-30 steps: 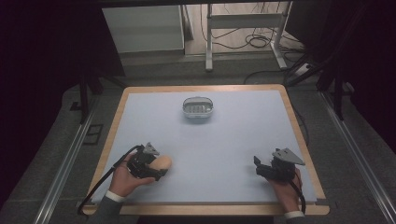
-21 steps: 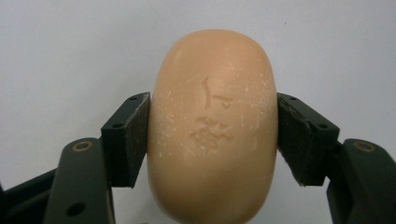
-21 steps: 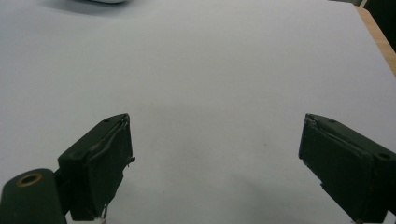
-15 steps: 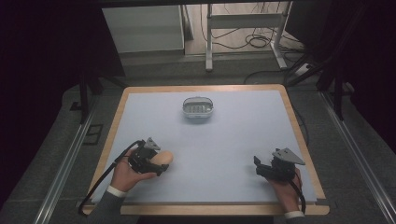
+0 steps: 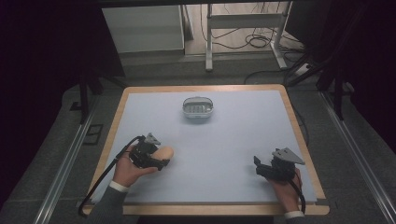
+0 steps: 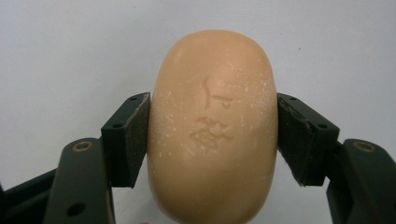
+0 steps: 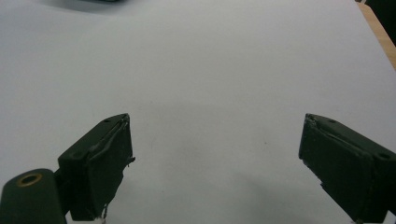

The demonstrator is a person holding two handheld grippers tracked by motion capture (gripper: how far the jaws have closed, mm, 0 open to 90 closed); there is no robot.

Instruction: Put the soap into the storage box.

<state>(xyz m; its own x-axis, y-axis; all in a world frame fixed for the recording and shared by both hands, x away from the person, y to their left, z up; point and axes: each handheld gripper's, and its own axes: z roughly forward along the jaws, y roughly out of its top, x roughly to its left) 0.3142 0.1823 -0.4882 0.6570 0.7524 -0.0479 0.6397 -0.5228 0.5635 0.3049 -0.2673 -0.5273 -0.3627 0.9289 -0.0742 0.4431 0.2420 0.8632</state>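
- Left tongs [image 6: 212, 135] clench the soap [image 6: 213, 126] between both pads, low over the tabletop [image 5: 224, 140].
- Right tongs [image 7: 215, 163] gape, released, well apart from the soap.
- Dish [image 5: 198, 107] lies far ahead.

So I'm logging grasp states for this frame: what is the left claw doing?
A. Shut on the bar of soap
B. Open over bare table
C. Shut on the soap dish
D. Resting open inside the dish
A: in the left gripper view, both pads press the sides of the peach soap bar, held by the left claw.
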